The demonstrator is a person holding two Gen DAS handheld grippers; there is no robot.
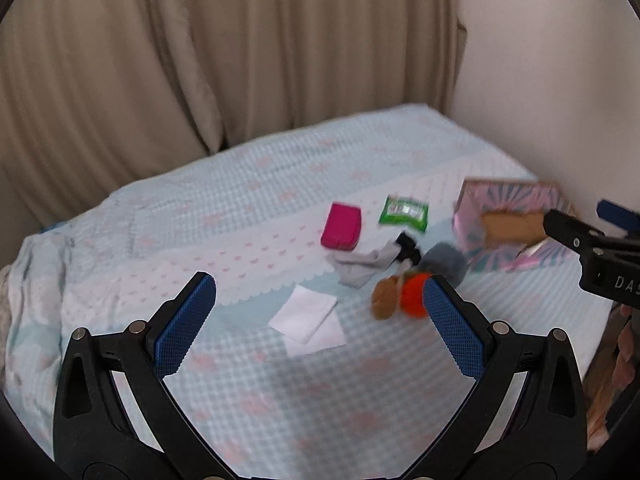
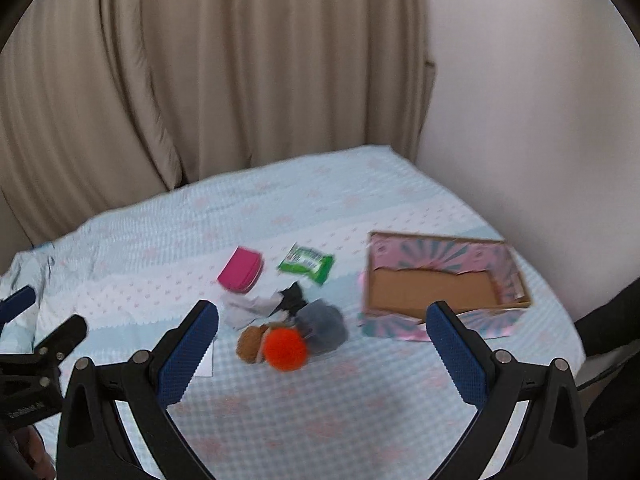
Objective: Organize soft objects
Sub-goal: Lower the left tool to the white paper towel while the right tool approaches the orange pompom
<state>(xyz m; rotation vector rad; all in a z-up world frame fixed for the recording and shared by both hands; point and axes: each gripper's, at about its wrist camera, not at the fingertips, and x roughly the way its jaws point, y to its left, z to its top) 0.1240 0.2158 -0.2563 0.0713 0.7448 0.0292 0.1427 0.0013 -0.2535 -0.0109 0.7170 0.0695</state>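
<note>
On the bed lie an orange pom-pom (image 2: 285, 349), a tan pom-pom (image 2: 250, 345) and a grey pom-pom (image 2: 324, 324), touching one another, with a grey and black cloth (image 2: 264, 305) behind them. A pink pouch (image 2: 240, 270), a green packet (image 2: 307, 263) and a white folded tissue (image 1: 308, 320) lie nearby. An open pink patterned cardboard box (image 2: 434, 290) sits to the right. My left gripper (image 1: 318, 286) is open and empty above the tissue. My right gripper (image 2: 322, 314) is open and empty above the pom-poms.
The bed has a light blue checked sheet (image 2: 320, 408) with a pink-dotted band. Beige curtains (image 2: 200, 80) hang behind it and a white wall (image 2: 520, 120) stands at the right. The bed's right edge (image 1: 600, 320) drops off beside the box.
</note>
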